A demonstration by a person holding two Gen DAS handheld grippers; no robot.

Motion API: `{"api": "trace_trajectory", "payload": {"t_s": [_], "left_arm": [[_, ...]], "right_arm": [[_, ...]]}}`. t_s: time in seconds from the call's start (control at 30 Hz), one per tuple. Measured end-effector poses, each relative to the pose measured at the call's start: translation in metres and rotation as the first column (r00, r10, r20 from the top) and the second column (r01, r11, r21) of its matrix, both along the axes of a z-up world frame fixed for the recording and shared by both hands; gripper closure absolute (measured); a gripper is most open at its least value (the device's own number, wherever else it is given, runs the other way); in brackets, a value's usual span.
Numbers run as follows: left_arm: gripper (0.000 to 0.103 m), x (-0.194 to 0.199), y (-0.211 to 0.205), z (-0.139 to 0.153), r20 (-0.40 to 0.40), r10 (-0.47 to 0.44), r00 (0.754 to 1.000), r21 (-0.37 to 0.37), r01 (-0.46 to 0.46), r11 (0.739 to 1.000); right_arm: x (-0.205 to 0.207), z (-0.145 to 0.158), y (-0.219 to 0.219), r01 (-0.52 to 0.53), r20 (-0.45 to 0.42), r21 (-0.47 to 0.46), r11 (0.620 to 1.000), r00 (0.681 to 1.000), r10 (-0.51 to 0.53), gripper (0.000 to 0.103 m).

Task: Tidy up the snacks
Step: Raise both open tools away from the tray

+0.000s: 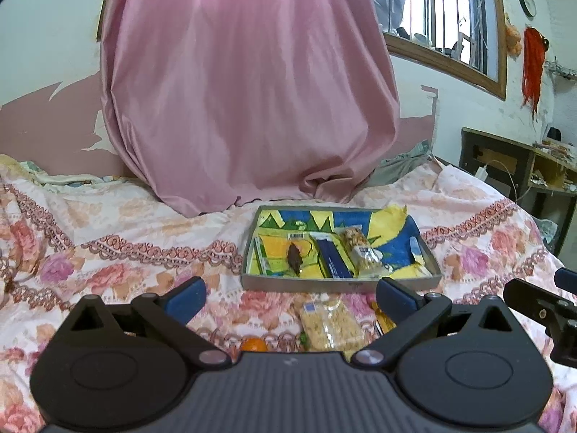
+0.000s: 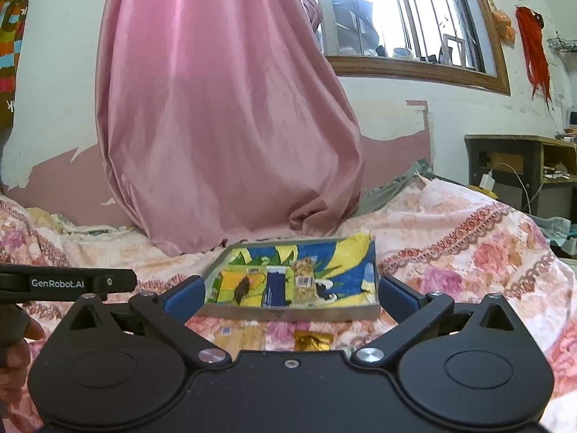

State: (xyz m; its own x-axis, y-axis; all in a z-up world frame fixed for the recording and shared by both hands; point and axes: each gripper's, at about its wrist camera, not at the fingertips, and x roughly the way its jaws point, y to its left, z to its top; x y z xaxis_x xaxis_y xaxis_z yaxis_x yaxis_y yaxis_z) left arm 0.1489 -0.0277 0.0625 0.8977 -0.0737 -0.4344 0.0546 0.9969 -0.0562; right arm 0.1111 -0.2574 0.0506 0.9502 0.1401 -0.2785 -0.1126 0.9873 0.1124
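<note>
A flat grey tray (image 1: 249, 252) w/ a bright yellow, blue & green liner sits on the flowery bed. Inside, side by side: a small dark brown snack (image 1: 294, 257), a long dark blue pack (image 1: 333, 258) & a clear nut bar (image 1: 360, 250). Just in front of the tray on the bed lie a clear pale snack pack (image 1: 331, 324), a gold wrapper (image 2: 313, 340) & a small orange fruit (image 1: 254, 344).

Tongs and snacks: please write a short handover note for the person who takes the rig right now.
Left tongs: open, holding nothing.
Right tongs: open, holding nothing.
Tray on the bed holds a dark brown snack, a blue packet and a clear nut bar.
Left to do: the pale cracker packet, the gold wrapper and the orange lie on the bedspread, in front of the tray.
</note>
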Motion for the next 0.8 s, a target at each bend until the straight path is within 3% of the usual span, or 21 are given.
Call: {"api": "trace_trajectory", "payload": {"t_s": [0.37, 0.8], "left_arm": [[0.001, -0.046, 0.002, -0.018, -0.030, -0.021, 0.999, 0.027, 0.022, 0.999], [0.001, -0.074, 0.014, -0.052, -0.148, -0.018, 0.989, 0.040, 0.024, 0.999]], "right_arm": [[-0.044, -0.010, 0.005, -0.004, -0.054, -0.006, 1.000, 0.999, 0.004, 0.001], [-0.067, -0.020, 0.007, 0.046, -0.166, -0.029, 0.999, 0.985, -0.050, 0.001]]}}
